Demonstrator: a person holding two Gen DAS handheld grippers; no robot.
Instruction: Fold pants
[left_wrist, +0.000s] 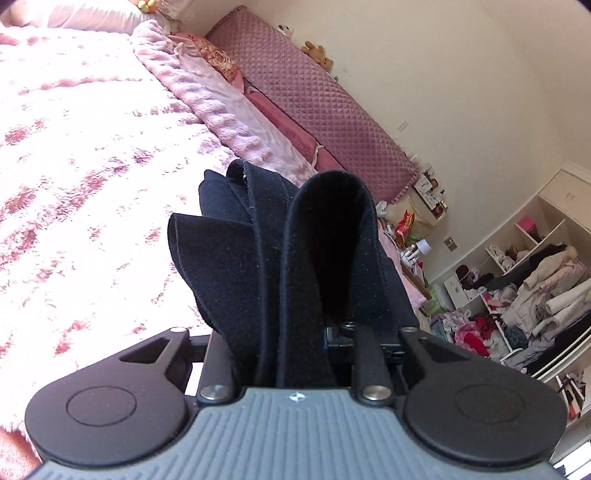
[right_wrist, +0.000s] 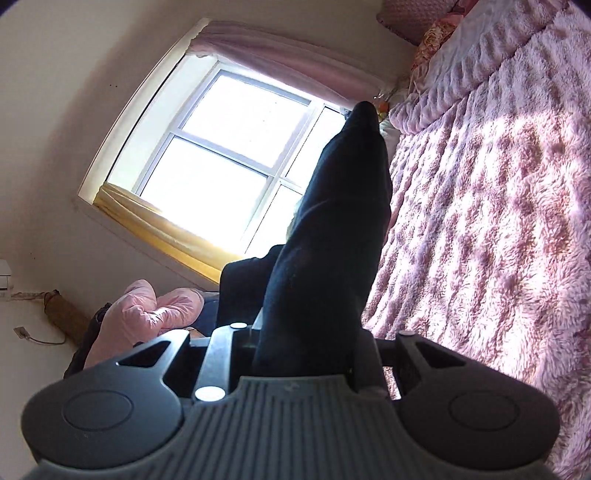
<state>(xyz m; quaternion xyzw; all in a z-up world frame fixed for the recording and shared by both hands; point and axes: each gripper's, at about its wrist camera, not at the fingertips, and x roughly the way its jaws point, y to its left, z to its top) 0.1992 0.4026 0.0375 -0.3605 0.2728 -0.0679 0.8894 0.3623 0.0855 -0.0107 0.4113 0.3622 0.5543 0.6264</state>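
Left gripper (left_wrist: 295, 332) clamped on bunched black pants (left_wrist: 280, 251), cloth folds standing up betw. its jaws, held off the fluffy pink bed cover (left_wrist: 74, 166) at left; headboard (left_wrist: 314, 96) behind. Right gripper (right_wrist: 306, 343) also clenched on pants, window (right_wrist: 221, 155) behind, bed to its right.

I see strong daylight pouring through the window (right_wrist: 221, 158), blown out to white. Sun glare washes out the bedspread (left_wrist: 74, 166). The black pants (right_wrist: 332, 240) lose detail in shadow. Fisheye bending curves everything near the edges.
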